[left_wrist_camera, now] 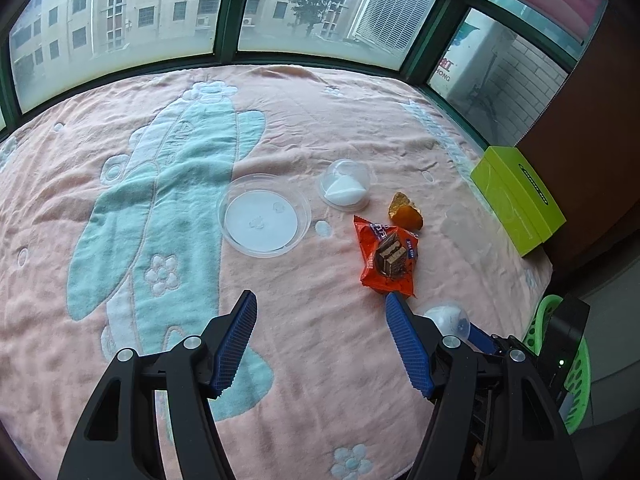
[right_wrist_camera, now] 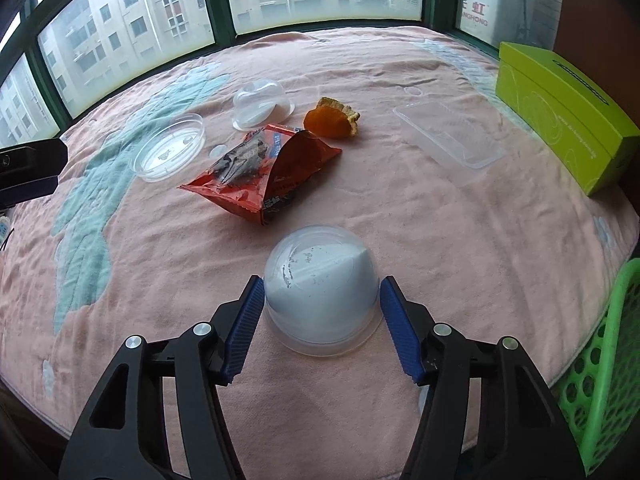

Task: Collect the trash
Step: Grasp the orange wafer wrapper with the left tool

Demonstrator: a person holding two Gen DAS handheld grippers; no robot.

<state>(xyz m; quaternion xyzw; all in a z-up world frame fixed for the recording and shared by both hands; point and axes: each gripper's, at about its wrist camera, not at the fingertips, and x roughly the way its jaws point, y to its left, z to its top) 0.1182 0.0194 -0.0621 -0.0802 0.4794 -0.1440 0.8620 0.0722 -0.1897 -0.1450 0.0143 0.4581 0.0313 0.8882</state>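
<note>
Presently, on the pink blanket point(right_wrist_camera: 400, 208): my right gripper point(right_wrist_camera: 322, 292) spread wide around an upturned clear plastic cup point(right_wrist_camera: 320, 280), left pad touching, right pad just beside, no squeeze evident. My left gripper point(left_wrist_camera: 320, 312) gapes, holding nothing. Beyond: orange snack wrapper point(right_wrist_camera: 264, 176), print unreadable; orange peel point(right_wrist_camera: 330, 122); round clear lid point(right_wrist_camera: 170, 152); second cup point(right_wrist_camera: 260, 104); clear tray point(right_wrist_camera: 448, 138); green box point(right_wrist_camera: 560, 116); green basket point(right_wrist_camera: 604, 380). Window sign partly reads "HONG".

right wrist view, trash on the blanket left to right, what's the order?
Round clear lid → upturned clear cup at the back → orange peel → clear rectangular tray → green box. Left out: the orange snack wrapper and the near cup between the right gripper's fingers, since both overlap others in that span.
</note>
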